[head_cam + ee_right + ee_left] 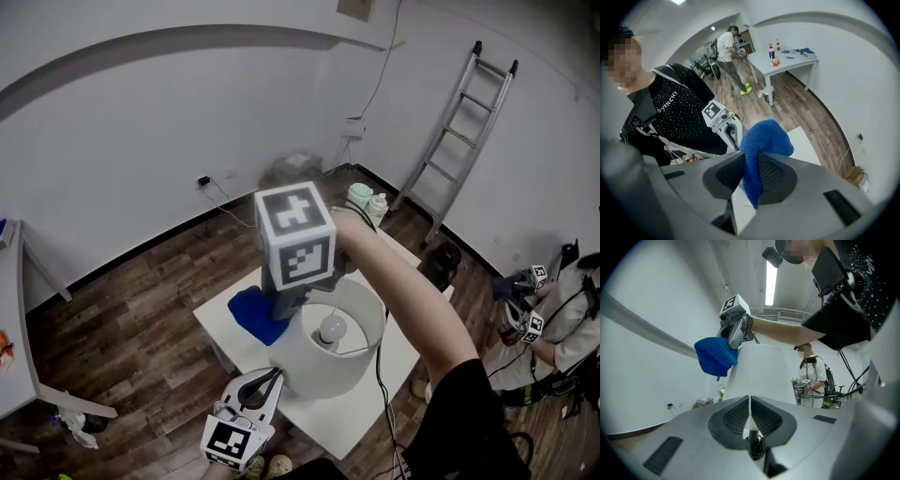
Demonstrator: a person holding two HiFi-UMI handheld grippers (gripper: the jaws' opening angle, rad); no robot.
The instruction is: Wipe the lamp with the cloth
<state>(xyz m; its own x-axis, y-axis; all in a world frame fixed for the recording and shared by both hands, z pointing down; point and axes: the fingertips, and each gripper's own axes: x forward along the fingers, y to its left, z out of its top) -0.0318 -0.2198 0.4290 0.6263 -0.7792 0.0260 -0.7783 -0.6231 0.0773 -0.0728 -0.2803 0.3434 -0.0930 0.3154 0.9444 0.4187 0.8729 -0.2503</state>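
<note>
A white lamp with a drum shade [328, 361] and a bare bulb [331, 328] stands on a low white table [398, 361]. My right gripper [283, 307] is shut on a blue cloth [255, 316], which it holds against the upper left side of the shade. In the right gripper view the cloth [764, 138] bulges out between the jaws of the right gripper [750, 161]. My left gripper [269, 377] is low at the front, shut on the shade's lower rim. In the left gripper view the left gripper [749, 401] pinches a thin white edge, with the shade [759, 373] and cloth [714, 357] above.
The lamp's black cable [379, 375] hangs off the table's front. A green and a white bottle [362, 196] stand at the table's far end. A ladder [459, 122] leans on the back wall. Another person [562, 328] stands at the right. A white desk [14, 309] is at the left.
</note>
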